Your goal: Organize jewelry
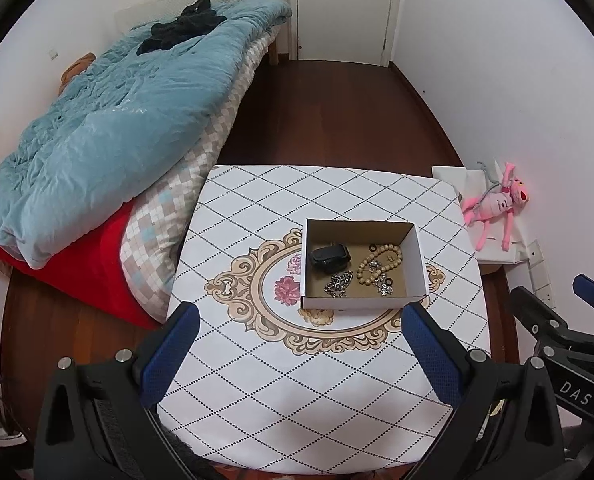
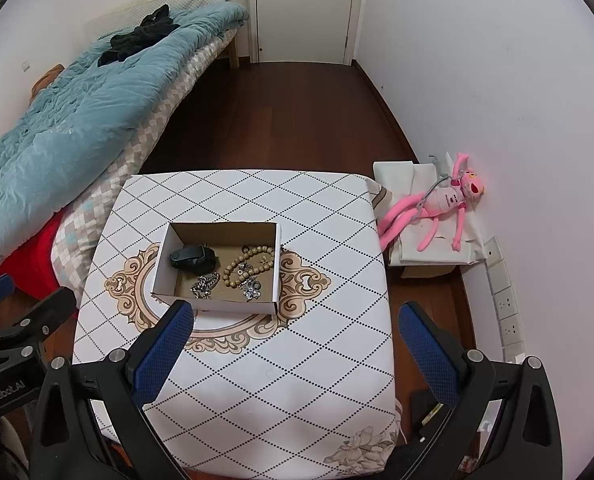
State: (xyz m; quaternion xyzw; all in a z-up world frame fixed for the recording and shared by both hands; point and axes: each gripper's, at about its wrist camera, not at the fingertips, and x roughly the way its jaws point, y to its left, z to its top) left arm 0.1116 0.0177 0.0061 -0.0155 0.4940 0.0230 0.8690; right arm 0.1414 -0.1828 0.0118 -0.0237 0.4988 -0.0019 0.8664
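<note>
**Jewelry gathered in an open box, both tongs spread wide**

Blue-padded left tongs are hovering over the near edge of the worktop, spread apart and gripping nothing; the right tongs are hanging likewise released. All the jewelry is lying inside the shallow cardboard box: a string of round wooden beads, a knotted silver chain, small dark rings and glinting metal bits, beside a smooth black case. That fits either pieces collected for sorting or a tidying already finished; any pick would be calling for a straight descent, pinching one strand without snagging its tangled neighbours, since chain links are slipping and catching easily.
</note>
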